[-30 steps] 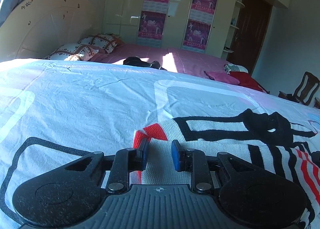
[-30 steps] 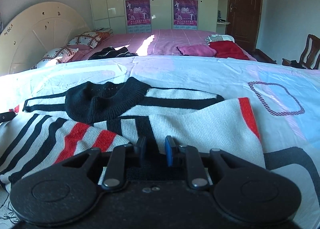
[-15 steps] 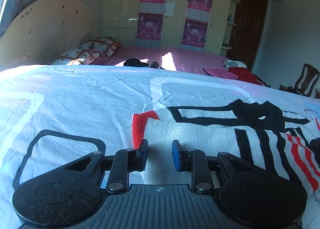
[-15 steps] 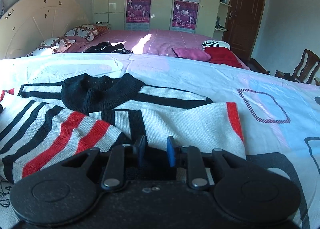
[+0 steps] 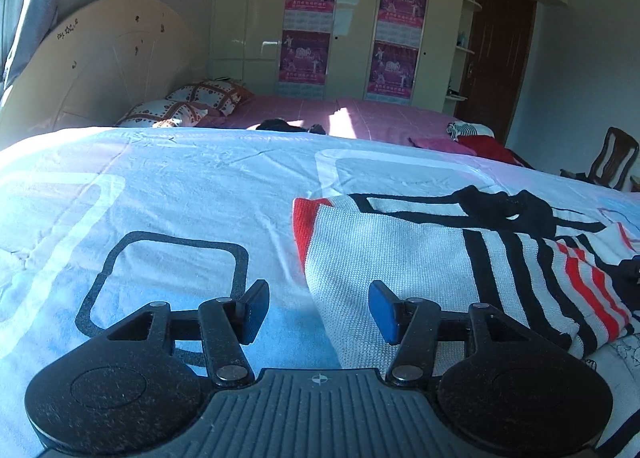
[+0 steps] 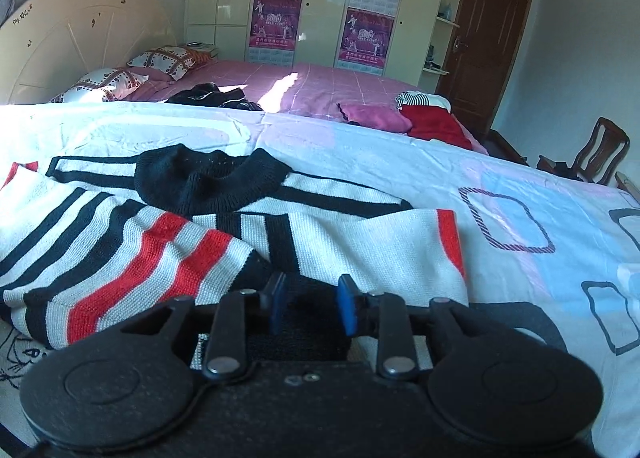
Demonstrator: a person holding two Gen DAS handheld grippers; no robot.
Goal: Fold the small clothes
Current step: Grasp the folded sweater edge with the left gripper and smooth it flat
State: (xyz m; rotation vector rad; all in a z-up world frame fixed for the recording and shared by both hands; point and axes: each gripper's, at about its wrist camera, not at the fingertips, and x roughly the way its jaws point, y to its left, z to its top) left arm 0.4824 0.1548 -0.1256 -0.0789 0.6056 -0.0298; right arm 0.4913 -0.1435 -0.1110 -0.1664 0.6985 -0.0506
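A knitted sweater [image 5: 400, 250], white with black and red stripes and a black collar [image 6: 212, 178], lies spread on the pale blue patterned bedsheet [image 5: 180, 186]. My left gripper [image 5: 318, 298] hovers at its left folded edge with jaws opening wide. The white knit runs under the right finger and no pad presses on it. My right gripper [image 6: 311, 290] sits low at the near edge of the sweater [image 6: 340, 234]. Its jaws are opening, and a black hem fills the gap between the blue pads.
Behind the sheet [image 6: 520, 162] stands a pink bed [image 6: 320, 82] with patterned pillows [image 6: 164, 60], a dark garment [image 6: 208, 96] and red and pink clothes [image 6: 432, 122]. A wooden chair [image 6: 592, 154] stands at the right, and a wardrobe with posters [image 5: 308, 38] lines the far wall.
The left jaws spread wide and let go of the sweater's edge, which now lies flat, and that gripper slid left. The right jaws widened slightly around the black hem.
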